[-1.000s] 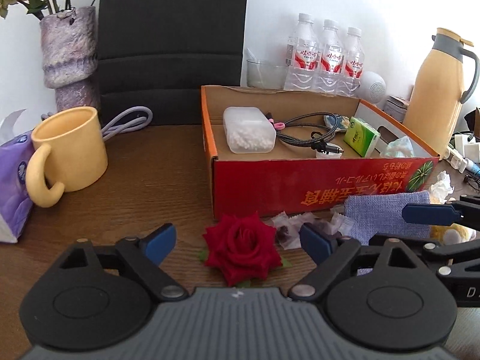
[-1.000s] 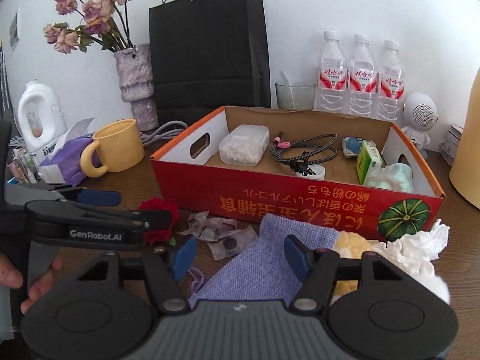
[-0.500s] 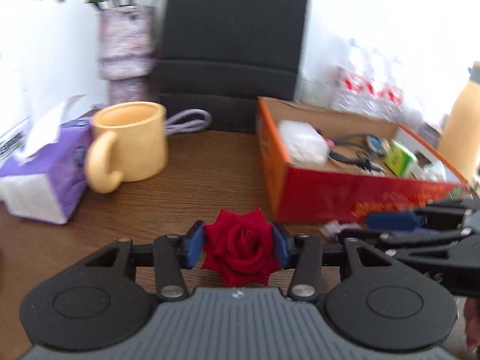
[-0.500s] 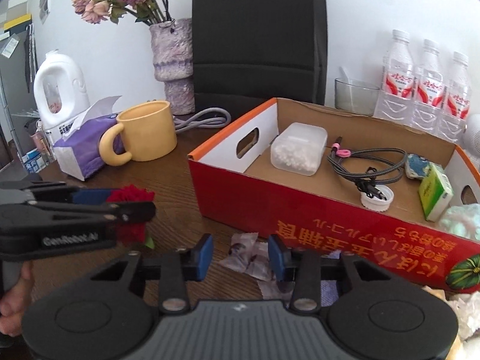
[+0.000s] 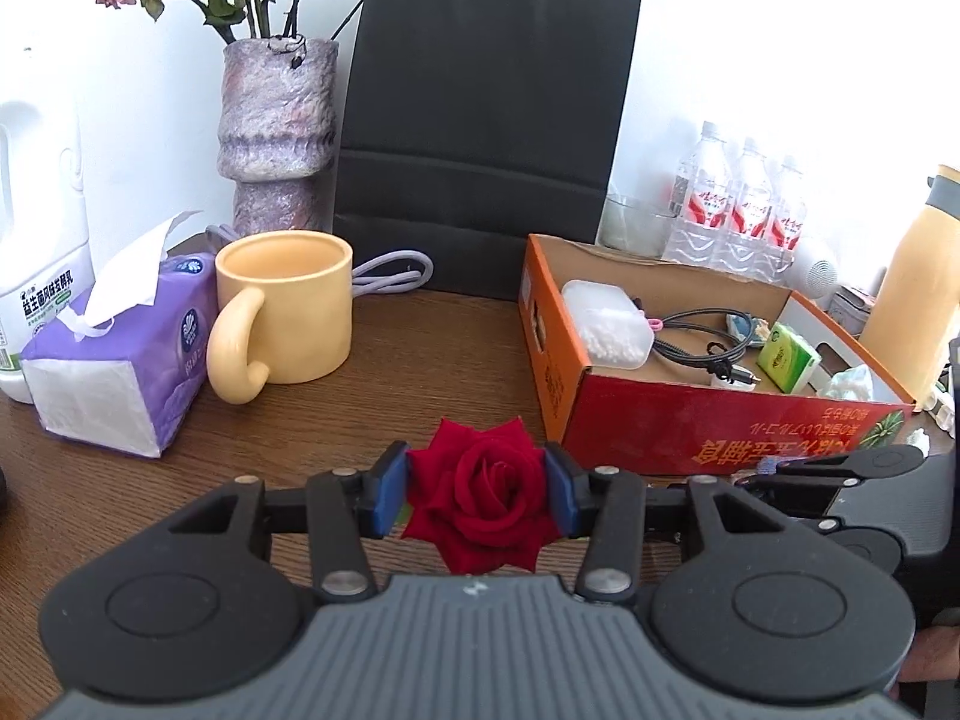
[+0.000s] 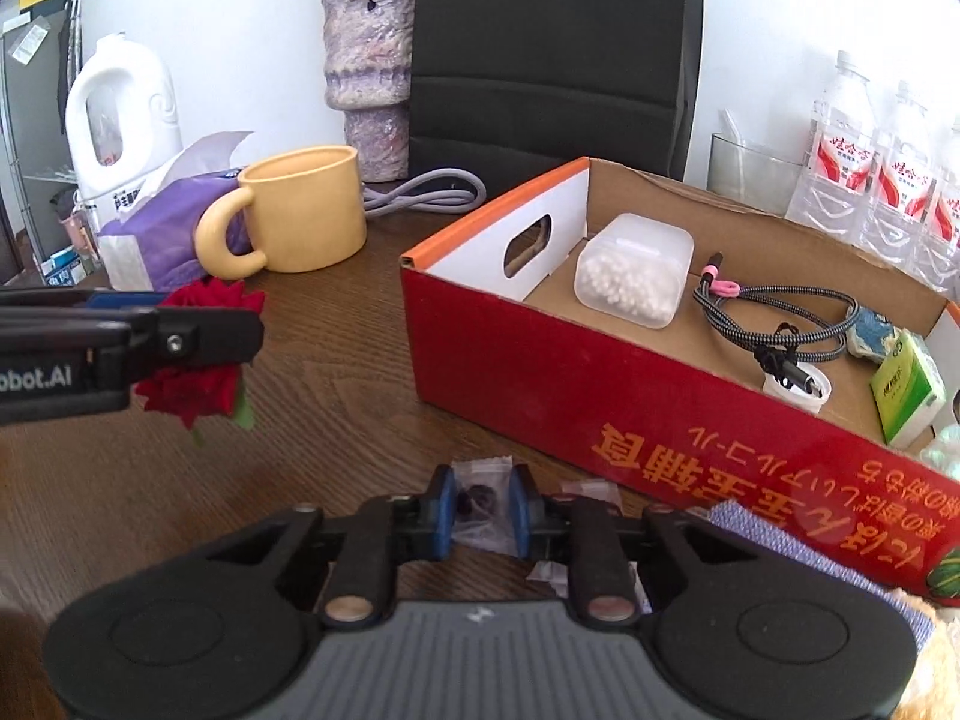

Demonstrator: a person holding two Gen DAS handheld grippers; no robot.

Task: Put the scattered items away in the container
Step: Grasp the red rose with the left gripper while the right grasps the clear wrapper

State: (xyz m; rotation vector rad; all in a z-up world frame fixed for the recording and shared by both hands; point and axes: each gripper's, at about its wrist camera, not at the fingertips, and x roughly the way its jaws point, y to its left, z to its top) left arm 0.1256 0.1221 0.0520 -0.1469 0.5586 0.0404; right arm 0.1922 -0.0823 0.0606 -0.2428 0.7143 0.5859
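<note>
My left gripper (image 5: 477, 495) is shut on a red rose (image 5: 483, 501) and holds it above the table, left of the red cardboard box (image 5: 708, 426). The rose also shows in the right wrist view (image 6: 201, 354), clamped in the left gripper. My right gripper (image 6: 478, 510) is shut on a clear snack packet (image 6: 480, 504) in front of the box (image 6: 540, 372). The box holds a plastic case (image 6: 633, 276), a cable (image 6: 774, 312) and a green pack (image 6: 906, 390).
A yellow mug (image 5: 282, 312), purple tissue pack (image 5: 126, 354), vase (image 5: 276, 126) and black bag (image 5: 486, 132) stand at the back left. Water bottles (image 5: 744, 204) and a yellow thermos (image 5: 918, 306) stand behind the box. A lilac cloth (image 6: 780, 540) and more packets (image 6: 582, 492) lie before the box.
My left gripper closed on the rose and lifted it off the table. My right gripper moved left from the lilac cloth to the packets and closed on one.
</note>
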